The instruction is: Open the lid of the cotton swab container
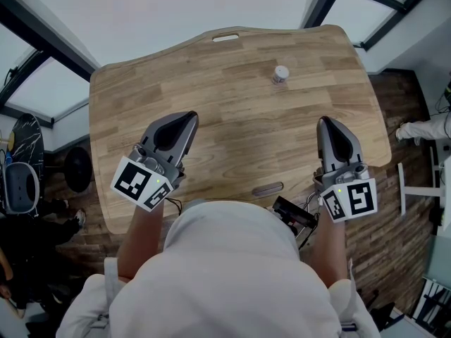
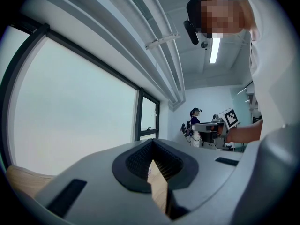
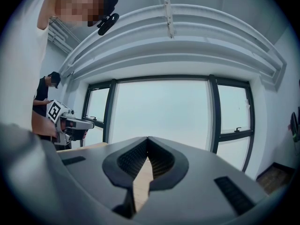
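- One cotton swab container stands upright on the table, long axis vertical, lid up.
- Two grippers: left gripper and right gripper, fingers pressed together, empty.

The cotton swab container is too small, over on the far side, to tell how its lid sits. A black device at the table's near edge is half covered by the wearer's white top. Looking along the left gripper and the right gripper, grey housing blocks the tabletop except for a sliver of wood. A person at the right edge is cut off, with only a sleeve showing.
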Tool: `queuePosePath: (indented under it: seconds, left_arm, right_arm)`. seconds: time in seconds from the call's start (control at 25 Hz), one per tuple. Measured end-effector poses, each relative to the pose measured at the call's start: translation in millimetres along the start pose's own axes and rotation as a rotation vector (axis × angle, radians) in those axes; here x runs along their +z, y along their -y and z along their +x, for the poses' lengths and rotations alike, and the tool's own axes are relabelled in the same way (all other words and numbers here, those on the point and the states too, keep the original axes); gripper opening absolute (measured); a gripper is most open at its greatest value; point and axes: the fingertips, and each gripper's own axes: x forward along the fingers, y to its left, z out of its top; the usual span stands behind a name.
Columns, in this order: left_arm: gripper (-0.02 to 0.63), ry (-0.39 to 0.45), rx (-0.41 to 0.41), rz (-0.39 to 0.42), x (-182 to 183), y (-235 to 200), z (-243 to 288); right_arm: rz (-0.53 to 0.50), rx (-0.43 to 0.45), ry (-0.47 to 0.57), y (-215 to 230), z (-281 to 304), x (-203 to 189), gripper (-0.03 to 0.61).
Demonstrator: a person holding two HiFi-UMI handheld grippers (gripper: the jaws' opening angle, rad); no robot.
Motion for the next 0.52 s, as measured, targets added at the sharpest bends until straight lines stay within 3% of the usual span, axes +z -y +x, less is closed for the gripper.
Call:
queuePosePath:
  seconds: [0.52]
  left_arm:
    - [0.012, -0.001, -0.006, -0.004, -2.7, 1.4, -0.3]
  right_arm:
    - [0.002, -0.005, -0.002, -1.6, -1.1, -1.1, 0.02]
